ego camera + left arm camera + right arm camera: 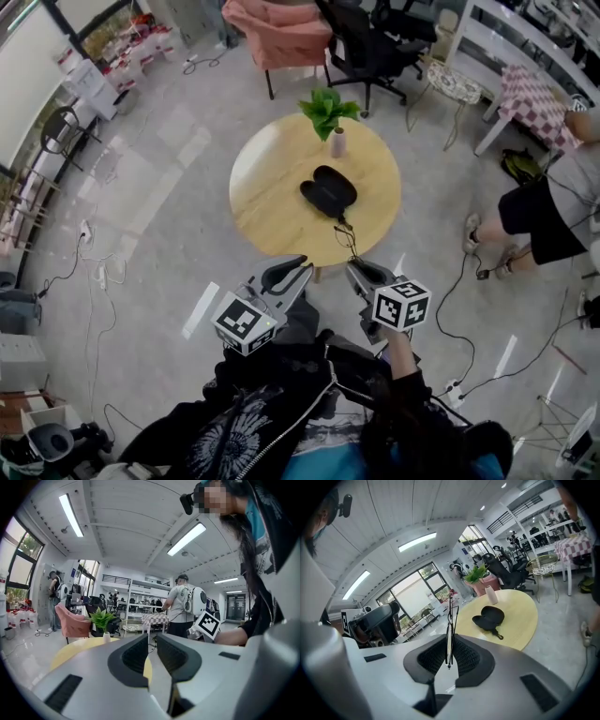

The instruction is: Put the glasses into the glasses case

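– What sits on the round wooden table (pixel 267 202)?
– An open black glasses case (pixel 328 190) near the middle, and a white vase (pixel 337 142) holding a green plant (pixel 326 111) by the far edge

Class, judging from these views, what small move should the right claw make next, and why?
Probably carry the right claw forward over the table toward the open glasses case: it is shut on the glasses, while the case lies ahead of it, mid-table.
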The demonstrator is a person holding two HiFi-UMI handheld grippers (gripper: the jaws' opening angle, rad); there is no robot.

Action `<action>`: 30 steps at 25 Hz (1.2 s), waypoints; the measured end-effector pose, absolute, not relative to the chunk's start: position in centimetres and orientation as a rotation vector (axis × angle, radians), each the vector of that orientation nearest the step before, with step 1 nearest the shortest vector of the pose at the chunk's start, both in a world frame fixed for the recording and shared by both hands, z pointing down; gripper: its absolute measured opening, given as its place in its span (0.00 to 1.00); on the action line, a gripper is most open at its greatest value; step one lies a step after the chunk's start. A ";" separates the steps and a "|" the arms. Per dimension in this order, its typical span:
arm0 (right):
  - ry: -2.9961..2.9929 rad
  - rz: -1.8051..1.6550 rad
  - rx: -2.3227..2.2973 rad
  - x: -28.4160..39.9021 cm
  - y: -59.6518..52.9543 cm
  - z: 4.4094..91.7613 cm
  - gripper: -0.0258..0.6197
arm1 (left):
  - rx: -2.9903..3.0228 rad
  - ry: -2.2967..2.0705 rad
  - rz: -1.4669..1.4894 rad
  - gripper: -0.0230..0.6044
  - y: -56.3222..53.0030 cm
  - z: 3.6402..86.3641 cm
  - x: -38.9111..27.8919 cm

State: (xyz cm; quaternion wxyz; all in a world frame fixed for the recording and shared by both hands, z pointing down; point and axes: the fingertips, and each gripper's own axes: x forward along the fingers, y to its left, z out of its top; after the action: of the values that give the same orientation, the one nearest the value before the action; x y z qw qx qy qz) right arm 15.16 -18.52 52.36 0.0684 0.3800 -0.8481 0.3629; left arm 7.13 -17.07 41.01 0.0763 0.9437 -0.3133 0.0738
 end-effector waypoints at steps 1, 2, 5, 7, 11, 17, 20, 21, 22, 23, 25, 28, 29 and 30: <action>-2.543 1.094 1.149 15.1 -19.3 52.5 0.13 | 2.831 -0.929 0.225 0.12 -17.8 41.0 7.0; -2.532 1.093 1.155 15.0 -20.1 52.7 0.13 | 2.834 -0.917 0.225 0.12 -18.5 40.9 6.9; -2.512 1.083 1.162 14.4 -22.9 53.6 0.13 | 2.842 -0.888 0.211 0.12 -20.9 41.0 6.2; -2.504 1.093 1.160 13.8 -24.6 54.5 0.13 | 2.847 -0.870 0.200 0.12 -22.3 41.0 5.7; -2.471 1.097 1.120 12.8 -27.7 56.4 0.13 | 2.861 -0.824 0.181 0.12 -24.6 41.0 4.9; -2.392 1.063 1.037 11.9 -32.3 60.3 0.13 | 2.878 -0.765 0.154 0.12 -27.5 40.7 3.8; -2.341 1.049 0.993 11.4 -34.3 62.6 0.13 | 2.873 -0.761 0.144 0.12 -29.0 41.0 2.9; -2.329 1.044 0.980 11.2 -34.9 63.2 0.13 | 2.869 -0.763 0.140 0.12 -29.4 41.1 2.6; -2.319 1.040 0.970 11.0 -35.5 63.8 0.13 | 2.864 -0.765 0.138 0.12 -29.8 41.2 2.3; -2.312 1.035 0.962 10.8 -36.1 64.2 0.13 | 2.861 -0.765 0.136 0.12 -30.2 41.3 2.0; -2.303 1.033 0.947 10.4 -37.3 64.7 0.13 | 2.856 -0.766 0.135 0.12 -30.9 41.5 1.5; -2.284 1.037 0.922 9.8 -39.0 65.5 0.13 | 2.847 -0.774 0.133 0.12 -32.0 41.7 0.8; -2.273 1.034 0.915 9.7 -39.5 65.8 0.13 | 2.844 -0.777 0.132 0.12 -32.3 41.8 0.6; -2.262 1.031 0.906 9.5 -39.9 65.9 0.13 | 2.841 -0.779 0.132 0.12 -32.6 41.8 0.4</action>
State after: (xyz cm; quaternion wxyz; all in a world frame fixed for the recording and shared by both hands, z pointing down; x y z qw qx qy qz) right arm 9.50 -39.89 65.94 0.2452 0.3320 -0.8288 0.3777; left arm 0.40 -32.64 41.80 0.0960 0.9590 -0.2630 0.0445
